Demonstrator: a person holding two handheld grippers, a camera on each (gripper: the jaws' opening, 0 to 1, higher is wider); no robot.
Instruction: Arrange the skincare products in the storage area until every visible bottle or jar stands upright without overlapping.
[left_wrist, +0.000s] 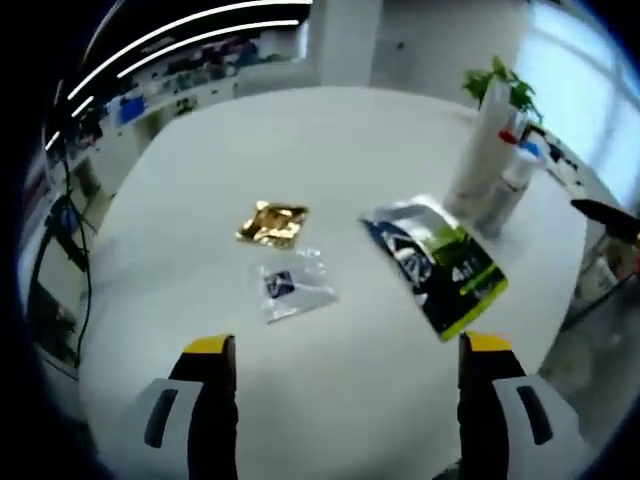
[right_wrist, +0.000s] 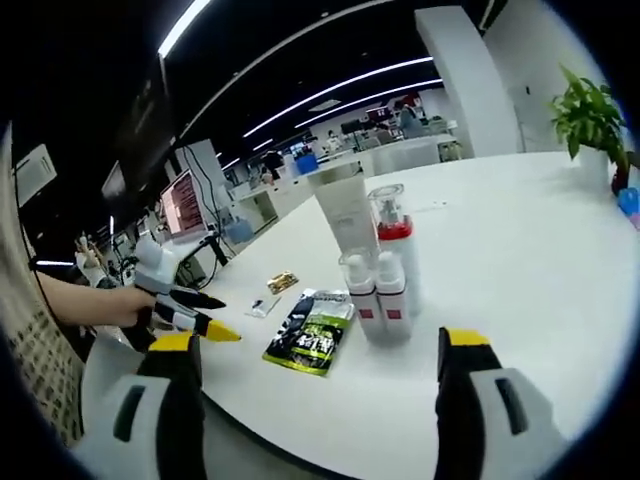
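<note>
Here the left gripper (left_wrist: 342, 352) hangs over the white table (left_wrist: 180, 190), jaws spread wide and holding nothing. Ahead lie a clear sachet (left_wrist: 291, 287), a gold sachet (left_wrist: 272, 223) and a dark green pouch (left_wrist: 440, 262), flat. The right gripper (right_wrist: 318, 350) is wide apart too, empty. Beyond it the bottles (right_wrist: 377, 285) stand upright in a cluster, touching, beside the pouch.

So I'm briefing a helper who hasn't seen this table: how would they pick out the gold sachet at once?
On the round white table, look left of the big dark-and-green pouch. Two small flat packets lie there; the gold sachet is the farther one, crinkled and shiny, while its neighbour, the clear packet, has a dark square inside.
</note>
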